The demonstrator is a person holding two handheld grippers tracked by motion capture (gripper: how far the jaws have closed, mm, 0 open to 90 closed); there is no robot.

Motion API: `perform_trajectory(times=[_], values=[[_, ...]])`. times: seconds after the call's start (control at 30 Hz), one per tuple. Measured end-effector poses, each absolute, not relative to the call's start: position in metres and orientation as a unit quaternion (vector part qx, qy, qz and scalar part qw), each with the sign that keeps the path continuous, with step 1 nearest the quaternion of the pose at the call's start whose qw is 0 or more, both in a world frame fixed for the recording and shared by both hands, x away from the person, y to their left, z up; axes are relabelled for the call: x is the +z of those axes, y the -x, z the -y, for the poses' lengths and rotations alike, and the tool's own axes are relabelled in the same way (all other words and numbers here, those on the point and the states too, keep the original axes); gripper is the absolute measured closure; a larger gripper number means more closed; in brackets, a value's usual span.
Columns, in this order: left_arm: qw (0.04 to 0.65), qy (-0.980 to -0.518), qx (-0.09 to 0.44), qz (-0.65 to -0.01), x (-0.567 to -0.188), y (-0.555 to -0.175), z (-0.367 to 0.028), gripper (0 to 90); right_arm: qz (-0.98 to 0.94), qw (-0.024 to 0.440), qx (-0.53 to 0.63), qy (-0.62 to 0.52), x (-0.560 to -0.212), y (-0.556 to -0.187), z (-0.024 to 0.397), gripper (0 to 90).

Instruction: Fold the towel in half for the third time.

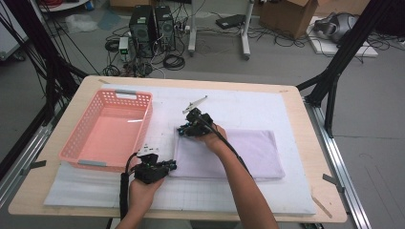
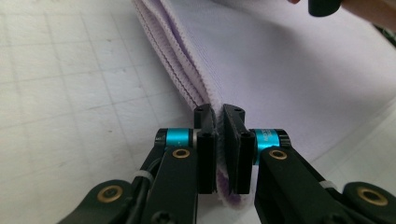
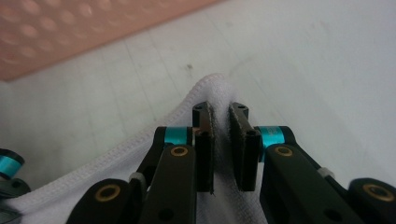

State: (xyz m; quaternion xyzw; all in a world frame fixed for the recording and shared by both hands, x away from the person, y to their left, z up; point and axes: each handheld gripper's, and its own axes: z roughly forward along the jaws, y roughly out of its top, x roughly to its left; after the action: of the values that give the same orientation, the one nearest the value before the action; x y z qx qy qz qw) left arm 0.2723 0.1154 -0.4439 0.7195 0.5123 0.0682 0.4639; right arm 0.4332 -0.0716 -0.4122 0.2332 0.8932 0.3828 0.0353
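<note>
Folded lavender towel (image 1: 228, 153) lying flat on the white gridded mat (image 1: 267, 193), a bit right of the table's middle, with its left edge just beside the pink basket (image 1: 109, 128). Near-left corner pinched in the left gripper (image 1: 168, 167): from the left gripper view, pads (image 2: 207, 140) squeezed onto the stacked hems, cloth poking out between them and bunching below. Far-left corner caught by the right gripper (image 1: 183, 130), arm reaching over the towel to get there; in the right gripper view, corner humped up into a little peak (image 3: 215, 88) with the fingers (image 3: 204, 140) closed against it on both sides. Looks like a slim gap of cloth between those pads, though kinda hard to call how tight from this angle. Basket sitting on the left part of the mat. Wooden table (image 1: 315, 133) under everything. Floor beyond the far edge cluttered with cables, two black computer towers (image 1: 152, 26) and a cardboard box (image 1: 286, 14).
</note>
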Motion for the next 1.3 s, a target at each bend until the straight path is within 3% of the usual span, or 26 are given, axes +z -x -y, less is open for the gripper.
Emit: perform_trajectory(times=[0.3,0.53,1.3], values=[[0.524,-0.694,0.059,-0.491,-0.425,-0.271,-0.122,84.1,-0.867,0.035,0.447,-0.219,-0.382,-0.423,0.078,81.7],[0.547,-0.701,0.031,-0.457,-0.419,-0.275,-0.096,84.1,-0.856,0.034,0.463,-0.227,-0.375,-0.421,0.099,81.5],[0.524,-0.752,0.004,-0.400,-0.405,-0.302,0.007,83.7,-0.805,0.062,0.502,-0.310,-0.381,-0.411,0.218,80.9]])
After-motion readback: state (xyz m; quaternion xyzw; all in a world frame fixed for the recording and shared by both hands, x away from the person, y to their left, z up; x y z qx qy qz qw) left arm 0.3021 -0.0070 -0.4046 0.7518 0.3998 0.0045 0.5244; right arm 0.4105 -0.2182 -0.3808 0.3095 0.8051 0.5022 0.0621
